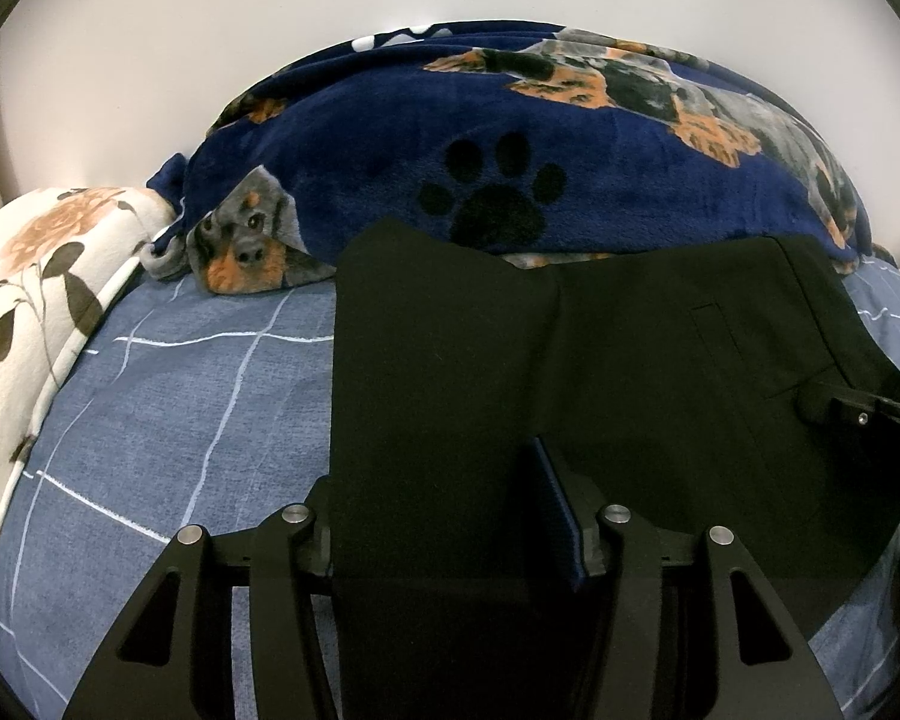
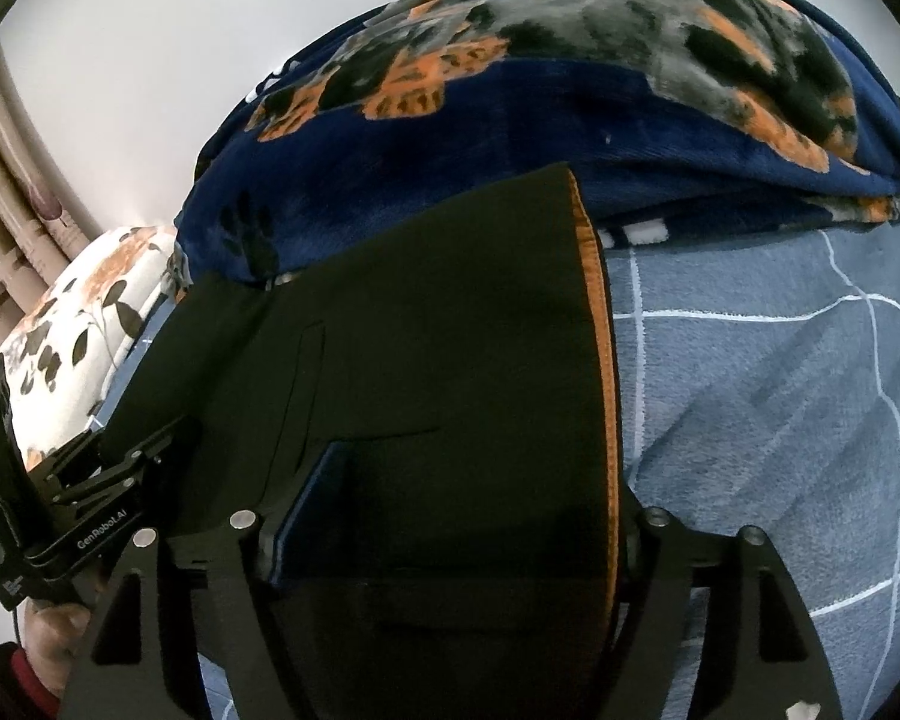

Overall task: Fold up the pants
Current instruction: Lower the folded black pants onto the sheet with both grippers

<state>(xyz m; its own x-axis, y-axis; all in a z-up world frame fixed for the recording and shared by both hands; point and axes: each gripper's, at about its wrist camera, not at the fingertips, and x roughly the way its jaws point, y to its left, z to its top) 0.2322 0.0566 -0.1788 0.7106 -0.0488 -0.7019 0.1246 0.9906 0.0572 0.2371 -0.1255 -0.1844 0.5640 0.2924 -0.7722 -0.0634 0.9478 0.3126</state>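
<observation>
Black pants (image 1: 660, 360) lie across a blue checked bed sheet (image 1: 180, 408). In the left wrist view a folded layer of the pants drapes between the fingers of my left gripper (image 1: 450, 516), whose jaws stand wide; the left finger is hidden under the cloth. My right gripper (image 2: 450, 516) also has a pants layer (image 2: 450, 330) with an orange-lined edge draped between its widely spread fingers. The right gripper's finger shows at the right edge of the left wrist view (image 1: 858, 414). The left gripper shows at the left of the right wrist view (image 2: 90, 480).
A navy dog-print blanket (image 1: 510, 150) is heaped behind the pants against a white wall. A floral pillow (image 1: 42, 300) lies at the left. The blue sheet stretches to the right in the right wrist view (image 2: 780, 390).
</observation>
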